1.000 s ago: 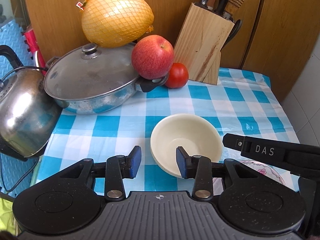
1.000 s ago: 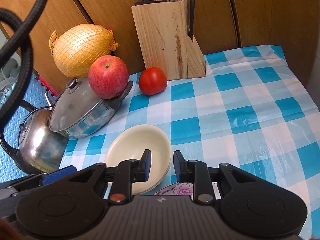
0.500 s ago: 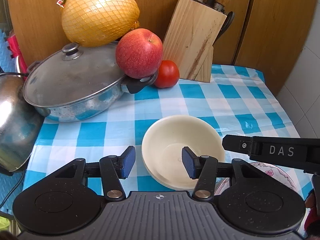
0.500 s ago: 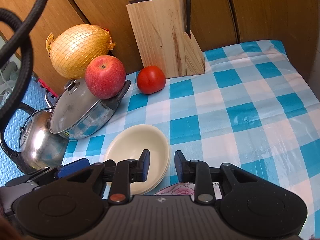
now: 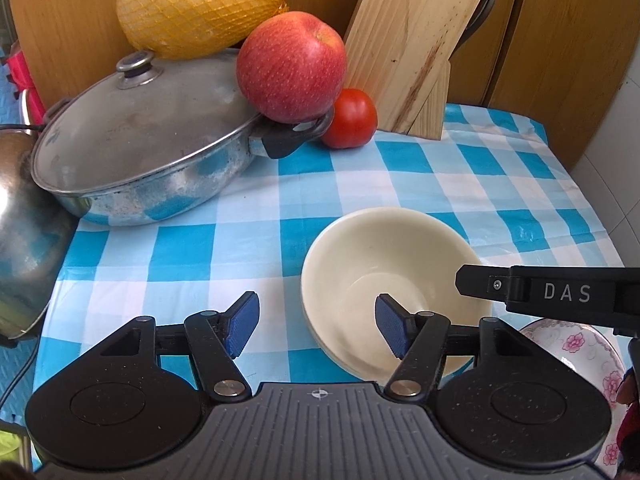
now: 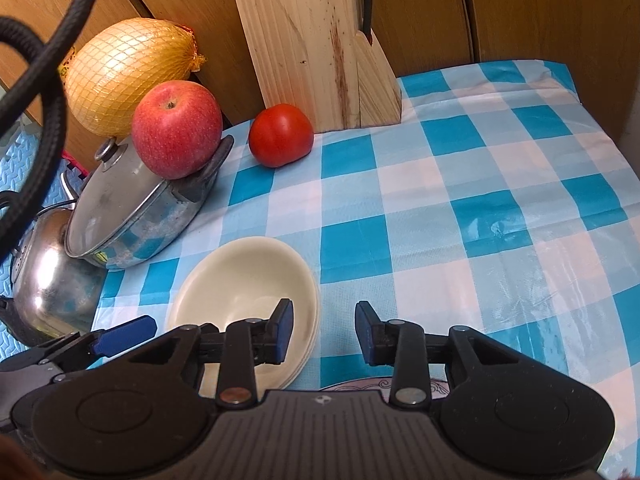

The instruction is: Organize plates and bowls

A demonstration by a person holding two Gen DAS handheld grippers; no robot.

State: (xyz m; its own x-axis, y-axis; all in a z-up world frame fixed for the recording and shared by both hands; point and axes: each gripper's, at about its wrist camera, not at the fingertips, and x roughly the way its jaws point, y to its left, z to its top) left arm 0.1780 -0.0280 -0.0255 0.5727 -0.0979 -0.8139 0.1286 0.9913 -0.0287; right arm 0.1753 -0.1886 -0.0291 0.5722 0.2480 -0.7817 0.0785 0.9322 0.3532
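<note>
A cream bowl (image 5: 384, 256), nested on others like it, sits on the blue checked tablecloth (image 5: 248, 240). My left gripper (image 5: 316, 330) is low over its near left rim, its jaws opening; one pad hangs inside the bowl, the other outside over the cloth, neither touching. In the right wrist view my right gripper (image 6: 324, 332) stands open over the right rim of the bowl (image 6: 248, 276), with nothing gripped. A floral plate (image 5: 580, 344) lies at the near right, partly under a right gripper finger (image 5: 560, 292). Its edge (image 6: 360, 384) peeks from under the right gripper.
A lidded steel pan (image 5: 140, 152) stands at the left with a red apple (image 5: 292, 68) resting on its handle. Behind are a netted pomelo (image 5: 200, 4), a tomato (image 5: 352, 120) and a wooden knife block (image 5: 404, 52). A steel kettle (image 5: 24, 240) is far left. The cloth's right edge (image 6: 624, 168) drops off.
Both grippers have sunk closer to the bowl. The left jaws have spread much wider, now straddling the bowl's rim. The right jaws have widened a little.
</note>
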